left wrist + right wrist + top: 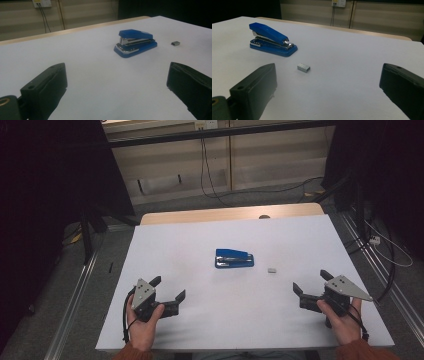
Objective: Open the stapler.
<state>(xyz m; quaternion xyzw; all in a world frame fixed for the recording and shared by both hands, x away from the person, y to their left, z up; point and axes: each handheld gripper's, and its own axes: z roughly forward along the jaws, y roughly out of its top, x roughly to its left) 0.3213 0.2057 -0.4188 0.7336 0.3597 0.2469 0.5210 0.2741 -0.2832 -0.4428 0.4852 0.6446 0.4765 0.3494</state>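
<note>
A blue stapler [234, 258] lies near the middle of the white table [200, 235], with a small grey block of staples [272, 269] just to its right. My left gripper [168, 288] rests near the front left, open and empty, aimed toward the stapler [135, 43] and the staples [175, 43]. At the front right my right gripper [312, 281] is open and empty too. Along its jaws I see the staples [303, 67] close ahead and the stapler [272, 40] farther left.
The table's wooden far edge [230, 213] shows beyond the white top. Black frame posts and loose cables [210, 175] stand on the floor behind. A metal rail [75, 290] runs along the left side of the table.
</note>
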